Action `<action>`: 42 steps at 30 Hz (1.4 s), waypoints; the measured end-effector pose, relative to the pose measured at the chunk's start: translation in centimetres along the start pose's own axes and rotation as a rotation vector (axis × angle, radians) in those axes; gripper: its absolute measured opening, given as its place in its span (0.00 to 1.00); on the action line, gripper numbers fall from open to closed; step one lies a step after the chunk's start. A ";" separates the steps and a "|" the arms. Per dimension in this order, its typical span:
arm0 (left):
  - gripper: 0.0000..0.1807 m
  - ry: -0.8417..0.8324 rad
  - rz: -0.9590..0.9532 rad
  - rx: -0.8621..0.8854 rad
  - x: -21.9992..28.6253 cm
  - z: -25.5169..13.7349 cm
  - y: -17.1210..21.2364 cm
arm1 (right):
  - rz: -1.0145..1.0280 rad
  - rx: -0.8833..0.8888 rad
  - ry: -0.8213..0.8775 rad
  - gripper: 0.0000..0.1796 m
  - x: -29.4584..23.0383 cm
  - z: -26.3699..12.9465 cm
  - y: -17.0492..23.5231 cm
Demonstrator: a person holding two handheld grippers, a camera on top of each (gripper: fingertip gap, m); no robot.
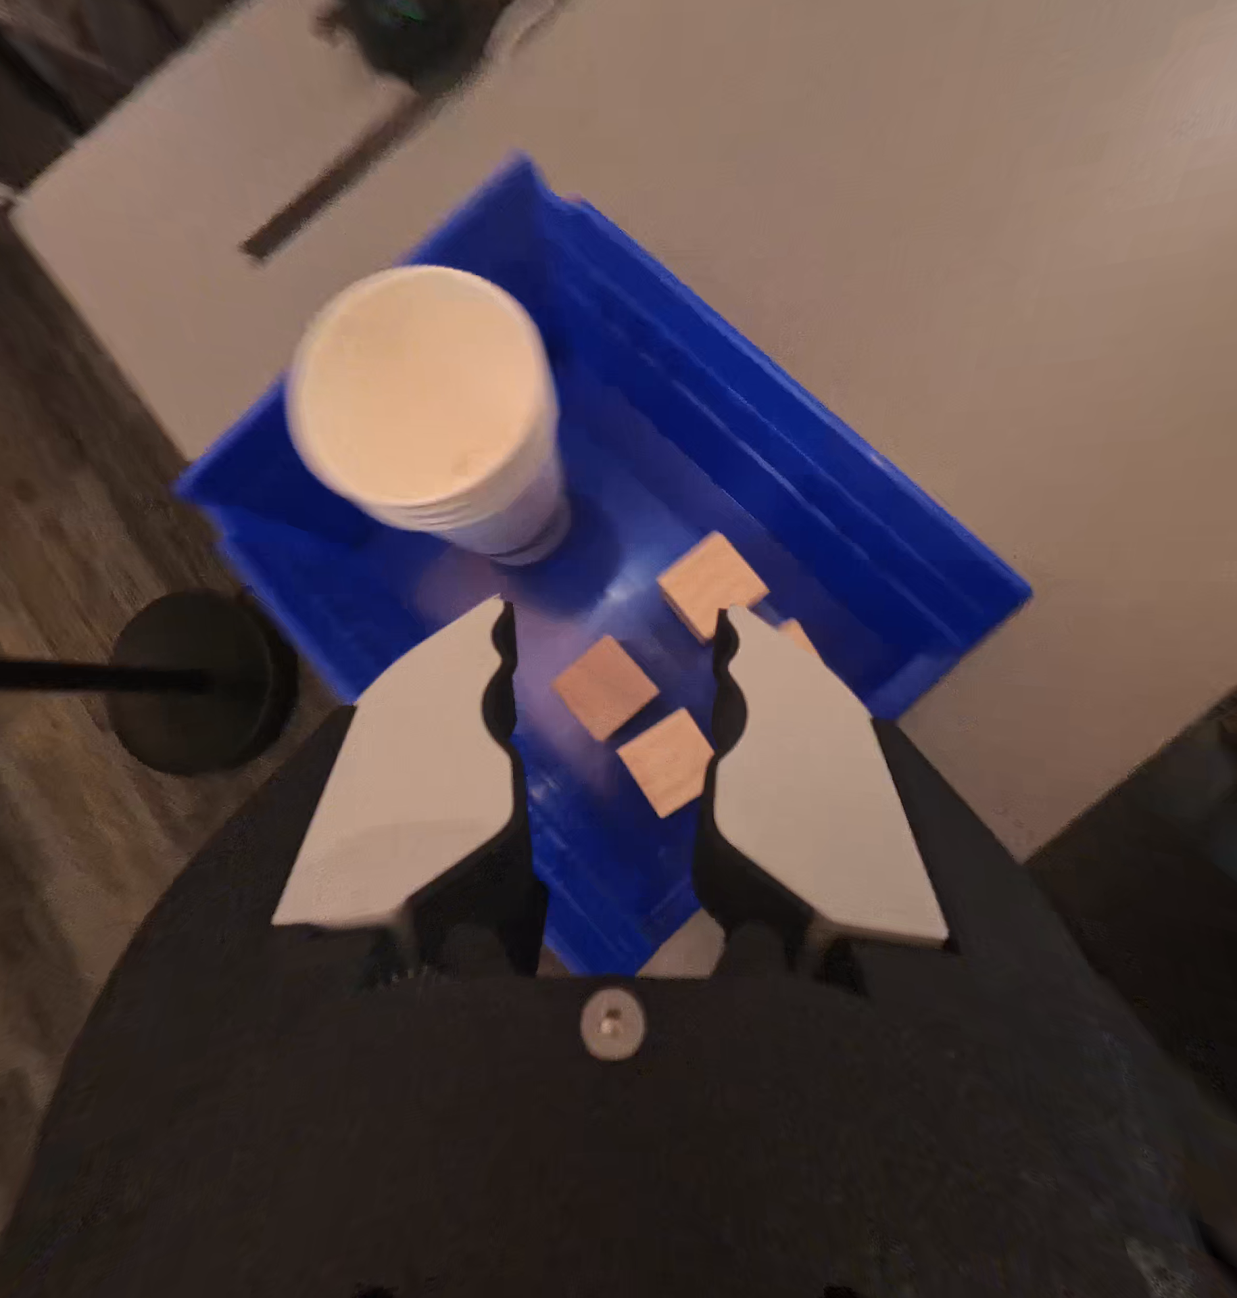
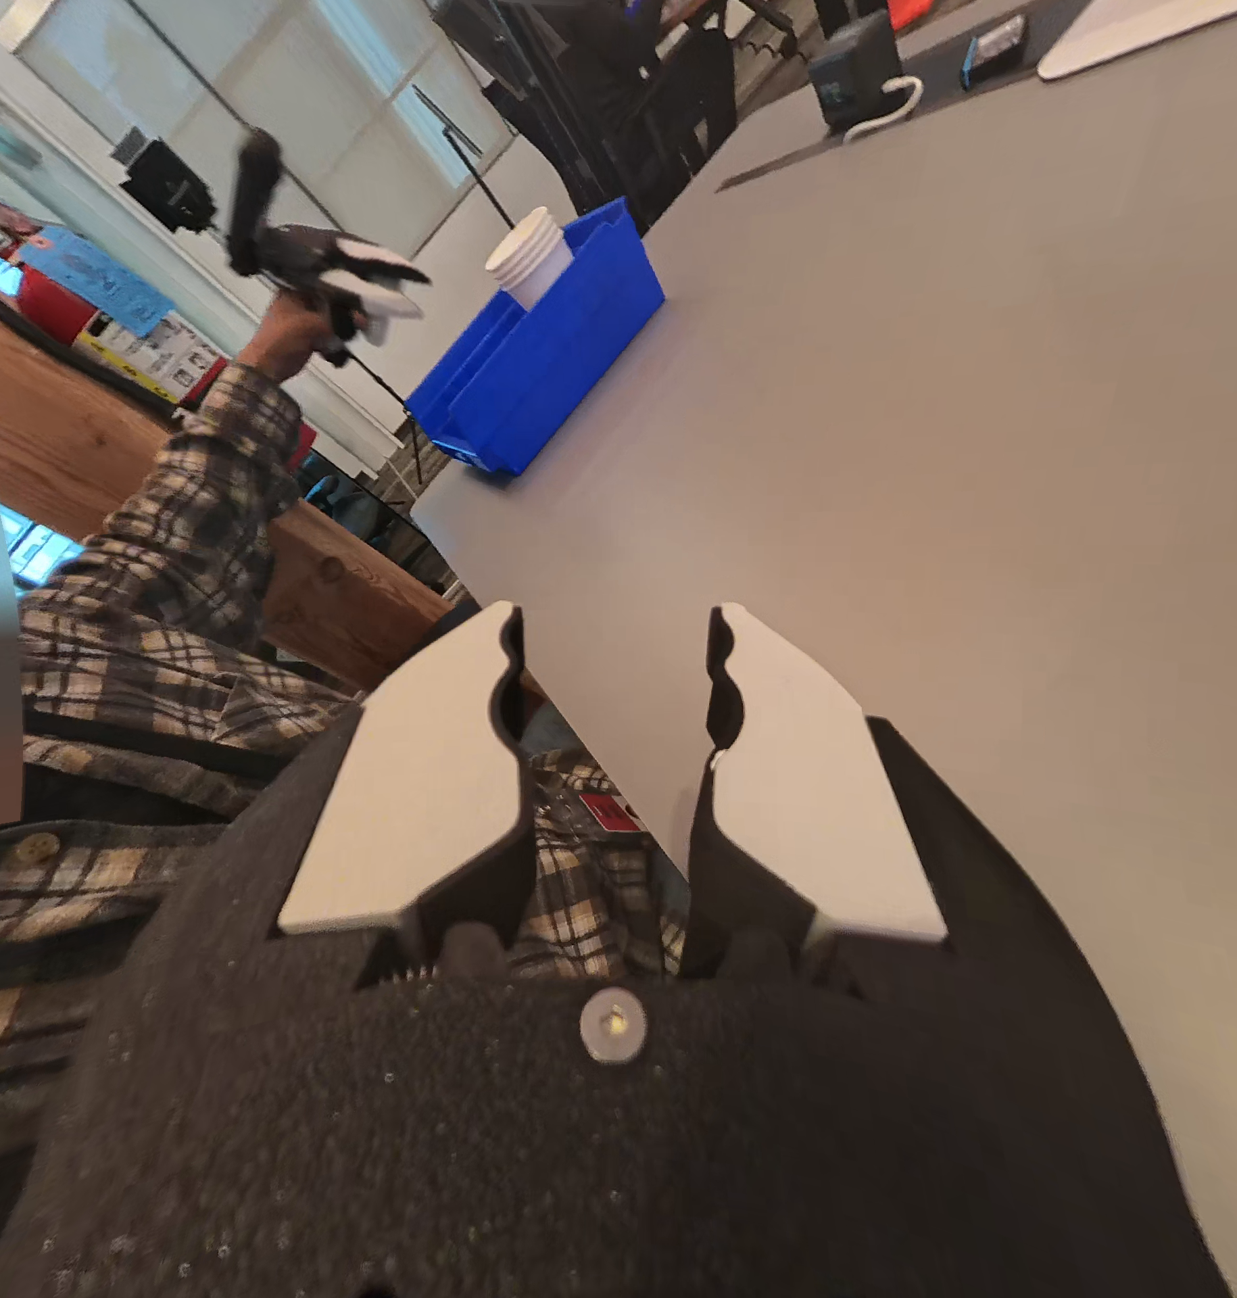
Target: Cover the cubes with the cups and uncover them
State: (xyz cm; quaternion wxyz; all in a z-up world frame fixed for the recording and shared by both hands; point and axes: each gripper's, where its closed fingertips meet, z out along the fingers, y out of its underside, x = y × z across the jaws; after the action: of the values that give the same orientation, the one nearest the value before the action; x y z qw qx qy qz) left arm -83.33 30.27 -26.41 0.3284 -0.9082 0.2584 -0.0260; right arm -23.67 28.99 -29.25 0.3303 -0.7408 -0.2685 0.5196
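Blue bin (image 2: 531, 351) on grey table (image 2: 953, 421), wood-plank floor (image 1: 40, 492) beside; both grippers spread, empty

One blue bin (image 1: 777, 449) is sitting on one grey table (image 1: 953, 211). Inside the bin, one stack of white cups (image 1: 426, 393) is standing upside down; four or five rims are showing at its side, though blur is keeping the exact number from being told. Three wooden cubes (image 1: 605, 685) are lying fully in sight on the bin floor, and the corner of a fourth (image 1: 797, 636) is peeking out behind a finger. Two grippers are showing: the left gripper (image 1: 612, 614) and the right gripper (image 2: 612, 621), each carrying two white fingers (image 1: 419, 758). One person's plaid sleeve (image 2: 194, 506) is appearing in the right wrist view.
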 end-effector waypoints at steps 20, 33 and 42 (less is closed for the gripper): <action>0.28 0.206 0.661 -0.596 3.4 10.3 4.3 | -0.272 -0.010 -0.088 0.47 -4.8 0.3 0.4; 0.26 0.305 0.497 -0.703 4.4 12.5 6.8 | -0.265 0.010 -0.118 0.47 -4.8 0.1 0.1; 0.25 0.039 0.031 -0.501 1.2 5.0 -2.5 | -0.254 0.068 -0.152 0.45 -4.7 -2.3 0.7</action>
State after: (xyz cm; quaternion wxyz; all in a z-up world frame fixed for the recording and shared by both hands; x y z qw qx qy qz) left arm -80.08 34.22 -28.89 0.0884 -0.9565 0.2769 0.0262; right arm -22.91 24.57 -26.38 0.3967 -0.6480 -0.3665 0.5370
